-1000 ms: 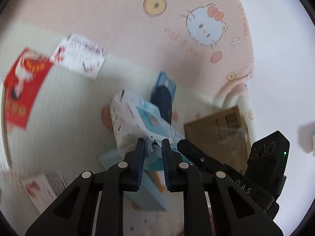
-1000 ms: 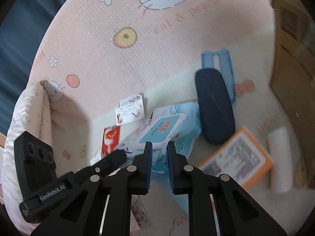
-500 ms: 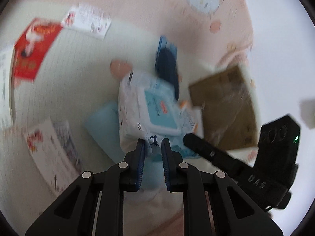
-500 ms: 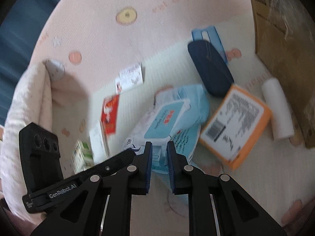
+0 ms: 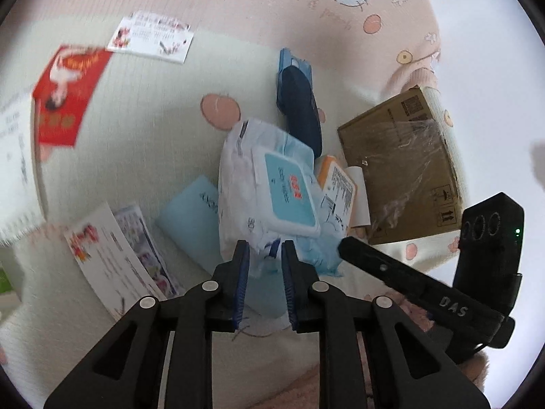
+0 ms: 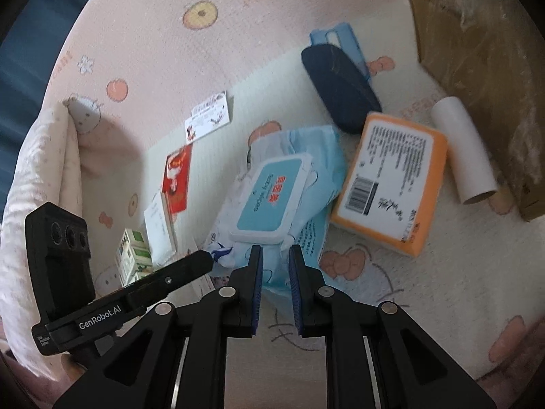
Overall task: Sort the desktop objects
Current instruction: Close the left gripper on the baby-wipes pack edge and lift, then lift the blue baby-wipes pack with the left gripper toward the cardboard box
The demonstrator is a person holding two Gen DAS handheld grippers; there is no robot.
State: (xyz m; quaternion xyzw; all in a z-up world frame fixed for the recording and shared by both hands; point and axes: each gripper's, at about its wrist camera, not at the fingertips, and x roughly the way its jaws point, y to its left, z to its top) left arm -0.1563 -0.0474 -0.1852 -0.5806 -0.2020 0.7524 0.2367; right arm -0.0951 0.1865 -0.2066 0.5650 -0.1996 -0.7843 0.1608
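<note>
Nearest, at the wet-wipes pack point(image 5: 272, 184): left gripper point(image 5: 265, 248) at the crimped near end, jaws opening, the film between the pads and touching both. Right gripper point(image 6: 275, 255) just beside it on the same near edge, clenched narrow on the pale blue wrapper. Pack itself lying flat in the middle of the clutter, teal flip lid facing up.

Under the pack's left side, partly covered: a light blue flat box point(image 5: 194, 211). Left of that, near the pack: a printed leaflet point(image 5: 115, 255), blurred. Farther left of the pack: a small green-and-white carton point(image 6: 131, 252).

Touching the pack's right edge: an orange packet point(image 6: 391, 177), barcode up. Right of the packet, well apart from the pack: a white cardboard tube point(image 6: 463, 150) lying on its side, and beyond it a brown cardboard box point(image 5: 398, 170) with clear tape.

Just beyond the pack's far end: a dark blue case point(image 6: 340, 85), resting on a blue plastic piece point(image 6: 344, 34); which kind, impossible to tell.

Far left beyond the pack: a red card point(image 5: 68, 95), then a white printed card point(image 5: 150, 37). Farthest: the pink cartoon-print blanket point(image 5: 238, 6).
</note>
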